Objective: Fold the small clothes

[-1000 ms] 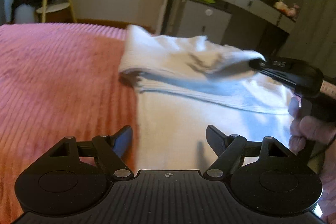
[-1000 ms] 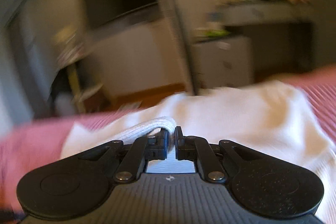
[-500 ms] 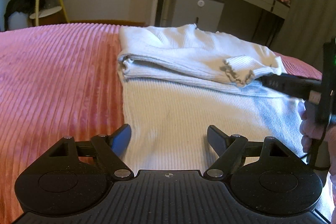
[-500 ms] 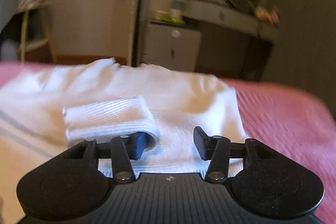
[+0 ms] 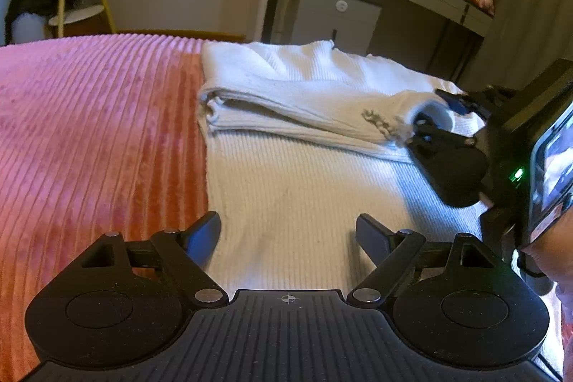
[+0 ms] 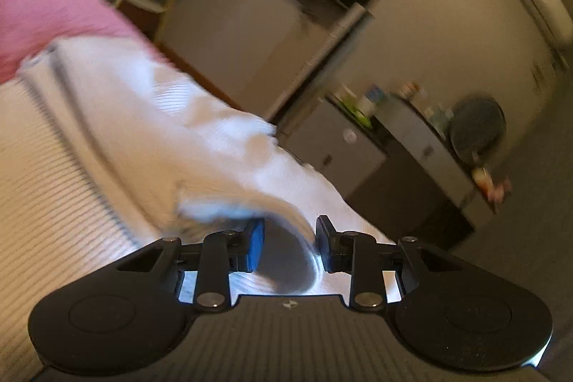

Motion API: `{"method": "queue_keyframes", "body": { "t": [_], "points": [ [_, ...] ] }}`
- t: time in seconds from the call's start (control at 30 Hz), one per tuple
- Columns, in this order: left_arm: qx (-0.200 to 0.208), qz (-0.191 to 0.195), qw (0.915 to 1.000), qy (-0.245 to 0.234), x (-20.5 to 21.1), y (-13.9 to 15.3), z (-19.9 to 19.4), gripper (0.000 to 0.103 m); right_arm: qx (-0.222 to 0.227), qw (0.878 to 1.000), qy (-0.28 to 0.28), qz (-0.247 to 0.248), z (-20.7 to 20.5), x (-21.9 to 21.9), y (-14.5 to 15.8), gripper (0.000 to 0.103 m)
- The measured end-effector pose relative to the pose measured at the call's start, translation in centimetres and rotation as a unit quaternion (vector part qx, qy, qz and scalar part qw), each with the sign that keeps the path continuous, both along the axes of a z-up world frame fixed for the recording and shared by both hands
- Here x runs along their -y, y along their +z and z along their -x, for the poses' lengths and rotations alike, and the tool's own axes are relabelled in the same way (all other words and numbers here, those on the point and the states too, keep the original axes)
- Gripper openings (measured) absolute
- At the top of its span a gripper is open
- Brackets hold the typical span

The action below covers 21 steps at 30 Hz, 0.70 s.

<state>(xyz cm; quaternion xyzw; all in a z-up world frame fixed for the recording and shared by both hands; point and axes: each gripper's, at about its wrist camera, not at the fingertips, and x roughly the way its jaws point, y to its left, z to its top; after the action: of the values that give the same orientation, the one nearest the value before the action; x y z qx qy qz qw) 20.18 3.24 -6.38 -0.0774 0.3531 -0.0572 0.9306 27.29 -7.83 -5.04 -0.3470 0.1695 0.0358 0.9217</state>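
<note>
Pink ribbed bedspread (image 5: 89,131): covers the bed under my work.
White ribbed top (image 5: 286,196): spread flat on the bedspread, far part folded back over itself.
Sleeve (image 5: 404,117): lies across the fold, its open cuff between the fingers of my right gripper.
Left gripper (image 5: 288,231): I hold it wide open over the near hem, holding nothing.
Right gripper (image 6: 290,246): partly open around the cuff (image 6: 286,260); picture blurred.
</note>
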Motion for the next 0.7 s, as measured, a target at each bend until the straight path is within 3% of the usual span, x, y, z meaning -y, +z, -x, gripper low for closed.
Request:
{"method": "queue_keyframes", "body": {
  "t": [0.07, 0.1, 0.13, 0.23, 0.27, 0.33, 0.37, 0.4, 0.43, 0.47, 0.5, 0.57, 0.6, 0.7],
  "points": [
    [0.001, -0.006, 1.0000, -0.002, 0.2, 0.0, 0.0, 0.088, -0.003, 1.000, 0.017, 0.017, 0.0, -0.6, -0.5, 0.024],
    [0.001, -0.008, 1.0000, -0.001, 0.3, 0.0, 0.1, 0.088, -0.008, 1.000, 0.019, 0.017, -0.1, -0.6, -0.6, 0.006],
    [0.002, -0.007, 1.0000, -0.002, 0.3, 0.0, 0.1, 0.088, -0.015, 1.000, 0.017, 0.007, -0.3, -0.6, -0.6, 0.006],
    [0.003, 0.001, 1.0000, 0.000, 0.1, 0.0, 0.2, 0.088, -0.023, 0.995, -0.008, -0.092, -0.4, 1.4, 1.0, 0.006],
    [0.003, 0.004, 1.0000, 0.000, 0.0, 0.0, 0.2, 0.088, -0.026, 0.986, -0.030, -0.160, -0.7, 3.1, 1.9, 0.006],
    [0.003, 0.008, 1.0000, 0.002, -0.2, 0.0, 0.1, 0.088, -0.038, 0.943, -0.084, -0.321, -1.1, 7.5, 3.2, 0.006],
    [0.004, 0.009, 1.0000, 0.001, -0.2, 0.0, 0.1, 0.089, -0.046, 0.902, -0.121, -0.412, -1.3, 10.5, 3.2, 0.007],
    [0.004, 0.008, 1.0000, 0.000, -0.2, -0.1, 0.1, 0.089, -0.056, 0.863, -0.149, -0.479, -1.4, 12.9, 2.8, 0.019],
    [0.004, 0.007, 1.0000, 0.000, -0.1, -0.1, 0.1, 0.089, -0.068, 0.821, -0.177, -0.538, -1.6, 15.2, 2.0, 0.037],
    [0.004, 0.004, 1.0000, 0.000, 0.0, -0.2, 0.0, 0.089, -0.087, 0.792, -0.202, -0.570, -1.7, 16.9, 1.2, 0.041],
    [0.004, 0.001, 1.0000, -0.001, 0.0, -0.2, 0.0, 0.089, -0.095, 0.787, -0.217, -0.570, -1.7, 17.8, 0.8, 0.041],
    [0.005, -0.004, 1.0000, -0.002, 0.2, -0.2, 0.0, 0.090, -0.091, 0.801, -0.220, -0.550, -1.0, 18.3, 0.6, 0.041],
    [0.006, -0.006, 1.0000, -0.002, 0.3, -0.3, 0.0, 0.090, -0.088, 0.802, -0.214, -0.551, -0.7, 18.5, 0.6, 0.041],
    [0.005, -0.014, 0.9999, -0.003, 0.5, -0.4, 0.0, 0.091, -0.092, 0.787, -0.206, -0.575, -0.6, 19.0, 0.5, 0.041]
  ]
}}
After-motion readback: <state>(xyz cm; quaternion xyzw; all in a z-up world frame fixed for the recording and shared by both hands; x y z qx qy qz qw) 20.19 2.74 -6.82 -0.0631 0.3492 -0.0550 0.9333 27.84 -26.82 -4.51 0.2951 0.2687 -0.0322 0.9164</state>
